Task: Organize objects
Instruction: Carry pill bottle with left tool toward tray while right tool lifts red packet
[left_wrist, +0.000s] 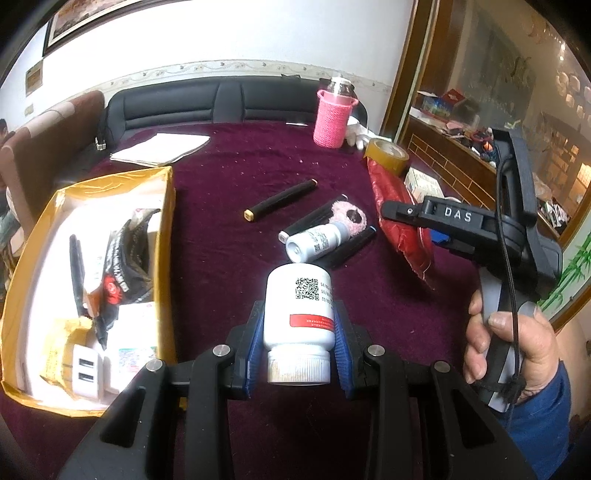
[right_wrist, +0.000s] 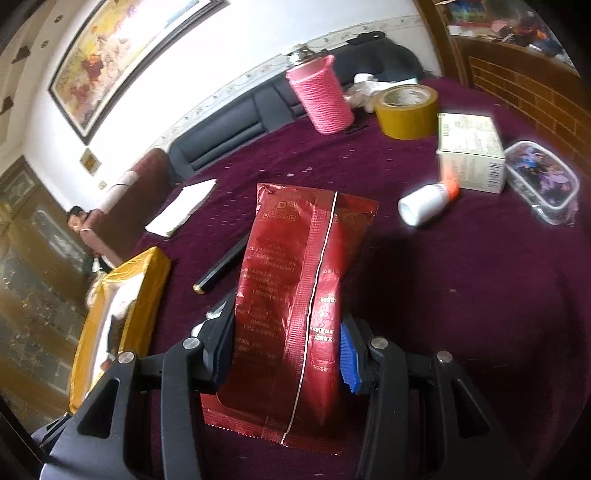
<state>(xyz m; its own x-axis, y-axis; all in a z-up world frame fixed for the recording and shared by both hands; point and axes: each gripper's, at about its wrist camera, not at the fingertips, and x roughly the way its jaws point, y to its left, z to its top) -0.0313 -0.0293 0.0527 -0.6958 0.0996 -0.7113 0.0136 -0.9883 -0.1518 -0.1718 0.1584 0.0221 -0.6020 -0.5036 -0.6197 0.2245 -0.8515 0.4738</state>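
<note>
Your left tongs (left_wrist: 298, 332) are clamped on the white bottle (left_wrist: 298, 314), cap toward you, raised over the desk (left_wrist: 258, 166) just right of the yellow box (left_wrist: 168, 258). Your right tongs (right_wrist: 286, 347) are clamped on the red packet (right_wrist: 295, 295).

My left gripper (left_wrist: 298, 332) angled downward, blue pads clamped, my right gripper (right_wrist: 288, 343) at two o'clock from it, jaws pinched, bare hand (left_wrist: 509, 347) gripping its grey handle, blue sleeve.

A white pill bottle (left_wrist: 298, 314) with a QR label is held off the table, cap nearest the camera. A red foil pouch (right_wrist: 299, 295) is held lengthwise, seam up, perhaps slightly crumpled.
</note>
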